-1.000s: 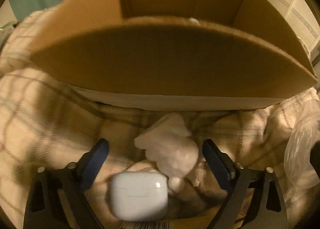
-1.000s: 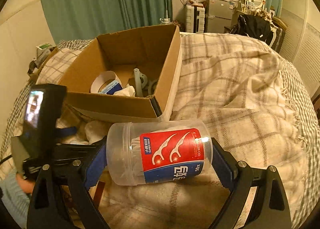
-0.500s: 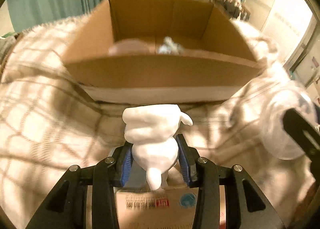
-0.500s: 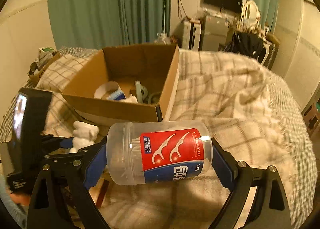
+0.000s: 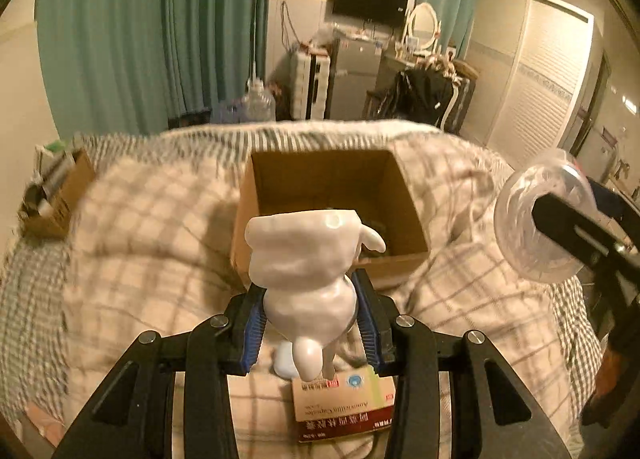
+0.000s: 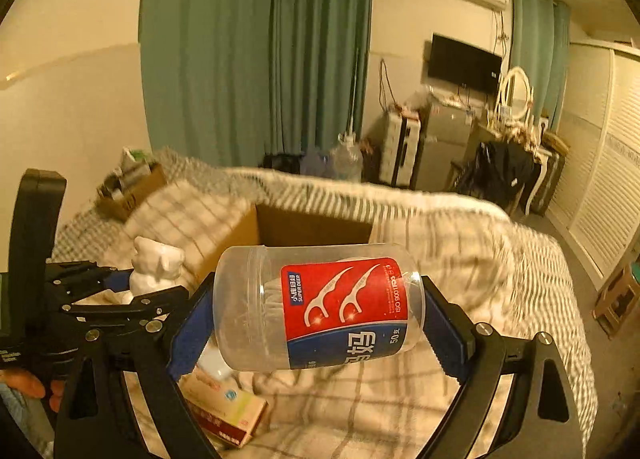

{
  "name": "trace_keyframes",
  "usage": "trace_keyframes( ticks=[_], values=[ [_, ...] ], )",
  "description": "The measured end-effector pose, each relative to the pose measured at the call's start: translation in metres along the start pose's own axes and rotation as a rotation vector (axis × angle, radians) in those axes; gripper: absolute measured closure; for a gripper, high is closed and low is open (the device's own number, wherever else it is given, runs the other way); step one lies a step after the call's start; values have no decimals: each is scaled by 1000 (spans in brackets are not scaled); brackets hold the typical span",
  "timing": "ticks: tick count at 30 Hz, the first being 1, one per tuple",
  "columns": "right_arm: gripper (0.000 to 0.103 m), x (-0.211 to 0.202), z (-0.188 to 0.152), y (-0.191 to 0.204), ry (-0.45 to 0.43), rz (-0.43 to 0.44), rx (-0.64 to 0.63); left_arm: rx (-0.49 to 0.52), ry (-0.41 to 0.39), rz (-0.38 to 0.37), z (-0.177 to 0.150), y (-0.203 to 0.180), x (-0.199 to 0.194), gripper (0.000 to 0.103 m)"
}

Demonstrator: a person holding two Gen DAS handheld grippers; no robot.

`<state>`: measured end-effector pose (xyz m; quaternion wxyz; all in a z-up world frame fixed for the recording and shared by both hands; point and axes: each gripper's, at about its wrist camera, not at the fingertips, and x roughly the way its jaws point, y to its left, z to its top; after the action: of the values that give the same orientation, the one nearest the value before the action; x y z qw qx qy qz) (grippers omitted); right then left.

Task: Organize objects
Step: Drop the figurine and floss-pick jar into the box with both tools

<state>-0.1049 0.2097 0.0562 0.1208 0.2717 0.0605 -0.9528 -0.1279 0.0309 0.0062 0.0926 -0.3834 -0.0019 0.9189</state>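
My left gripper [image 5: 310, 313] is shut on a white animal figurine [image 5: 306, 263] and holds it in the air before the open cardboard box [image 5: 404, 199] on the bed. The figurine also shows in the right wrist view [image 6: 154, 265]. My right gripper [image 6: 316, 311] is shut on a clear floss-pick jar [image 6: 320, 309] with a red and blue label, lying sideways between the fingers, raised above the bed. The jar appears at the right in the left wrist view [image 5: 536, 219]. The box [image 6: 304, 229] lies beyond the jar.
A medicine carton [image 5: 344, 407] and a white earbud case [image 5: 284, 363] lie on the plaid blanket [image 5: 140, 243] below the left gripper. A smaller cardboard box [image 5: 56, 199] with items sits at the bed's far left. Furniture stands behind the bed.
My left gripper closed on the figurine and lifted it off the blanket. Both grippers rose and drew back, so the box looks smaller and farther. The jar stays gripped.
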Motion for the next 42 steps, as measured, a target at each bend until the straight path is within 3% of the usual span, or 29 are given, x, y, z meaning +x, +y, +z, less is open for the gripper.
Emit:
trace_keyframes(
  ticks=[8,14,22,26,28,30,32,35,42],
  values=[
    [11,23,52,-14,-18,46,38,17,-84,13,53,4,-8,62],
    [11,82,75,-31,14,42,69,35,-54,41,81,13,46,62],
    [11,182,49,-39,122,63,75,41,56,19,65,22,148,62],
    [11,214,30,-39,154,68,60,46,89,22,59,26,181,61],
    [10,218,26,-39,127,63,69,36,89,14,59,30,188,56],
    [7,218,27,-41,109,78,91,31,88,14,59,34,189,32],
    [5,208,31,-43,79,83,98,29,64,30,58,36,182,24],
    [3,180,40,-41,39,71,71,51,48,53,60,36,160,23],
    [3,98,47,-16,37,46,-76,57,45,128,54,50,80,7]
  ],
)
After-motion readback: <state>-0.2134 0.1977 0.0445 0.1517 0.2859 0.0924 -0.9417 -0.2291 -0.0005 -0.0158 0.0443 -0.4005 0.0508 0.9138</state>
